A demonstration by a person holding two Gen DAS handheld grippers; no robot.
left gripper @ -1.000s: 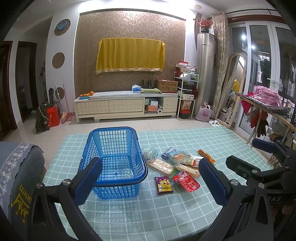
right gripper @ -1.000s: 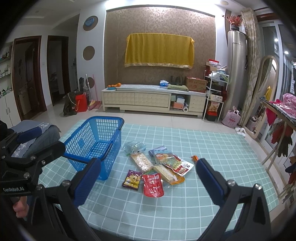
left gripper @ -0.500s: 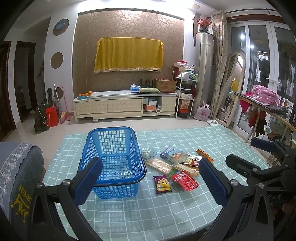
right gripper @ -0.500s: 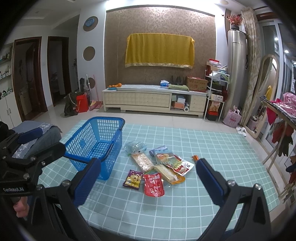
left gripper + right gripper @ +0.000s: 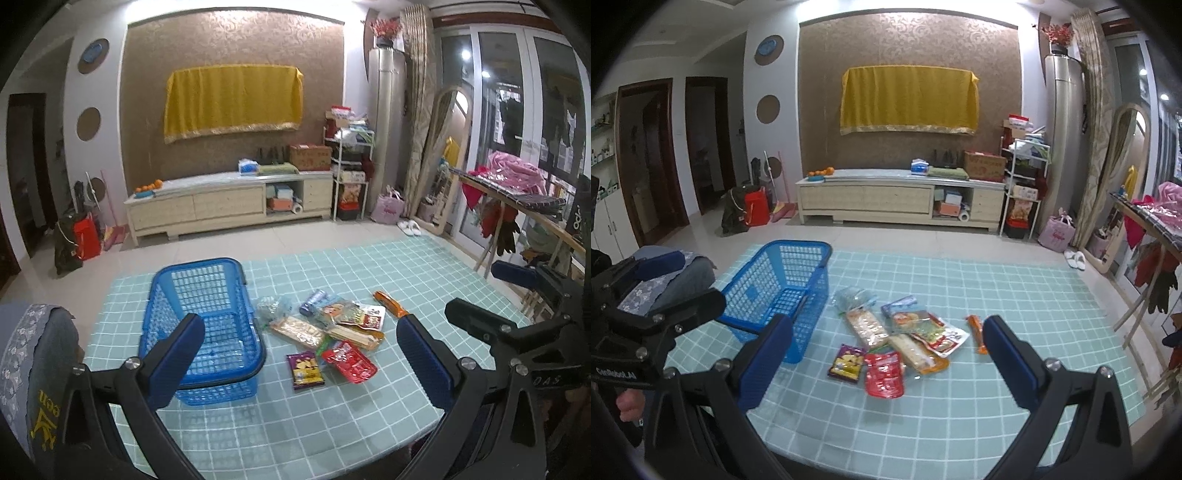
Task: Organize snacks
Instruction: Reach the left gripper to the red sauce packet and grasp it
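Right wrist view alone shows two dark doorways (image 5: 670,162), left gripper (image 5: 301,349) and right gripper (image 5: 886,352) both spread wide and empty above table (image 5: 417,273), snacks (image 5: 332,332) just beside blue basket (image 5: 201,314)

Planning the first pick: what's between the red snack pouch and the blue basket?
One thing: the purple snack packet lies flat on the checked tablecloth, between the red pouch and the blue basket, apart from the basket. Both wrist views show it.
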